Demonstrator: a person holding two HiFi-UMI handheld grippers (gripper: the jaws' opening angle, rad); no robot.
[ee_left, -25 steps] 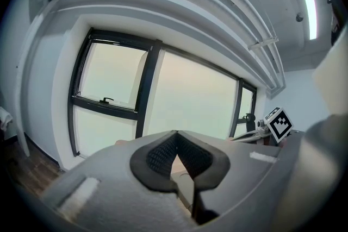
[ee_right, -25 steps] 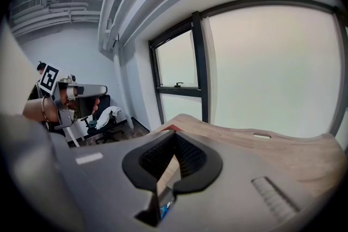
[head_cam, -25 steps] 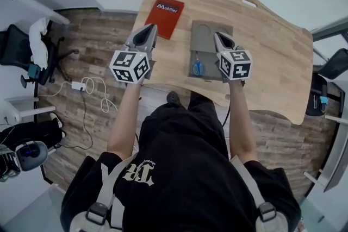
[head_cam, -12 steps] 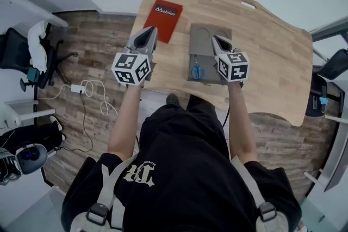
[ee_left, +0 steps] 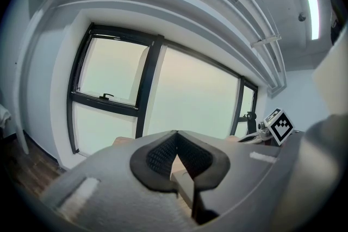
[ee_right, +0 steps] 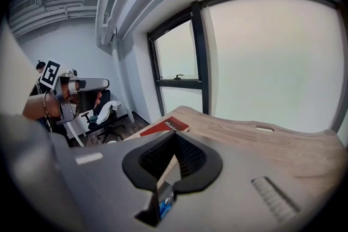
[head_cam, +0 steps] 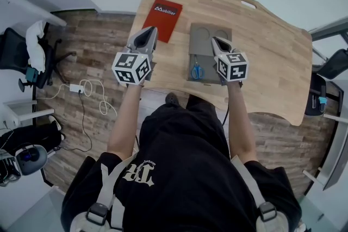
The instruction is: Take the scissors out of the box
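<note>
Blue-handled scissors [head_cam: 197, 70] lie in the near part of a flat grey box [head_cam: 209, 35] on the wooden table [head_cam: 266, 46]. My right gripper [head_cam: 215, 39] hovers over the box's right side, just right of the scissors, jaws shut and holding nothing. In the right gripper view its tips [ee_right: 175, 134] meet, and a bit of blue scissors handle [ee_right: 166, 205] shows below them. My left gripper [head_cam: 150, 31] hangs over the table's near left edge, left of the box. It is also shut and holds nothing, its tips [ee_left: 175, 133] touching.
A red booklet [head_cam: 163, 18] lies on the table left of the box. An office chair [head_cam: 22, 51] and a white cable with a power strip [head_cam: 81, 87] are on the floor at the left. Another chair [head_cam: 326, 89] stands at the right.
Both grippers have sunk a little toward the table. Their jaws stay shut, and the scissors and box have not moved.
</note>
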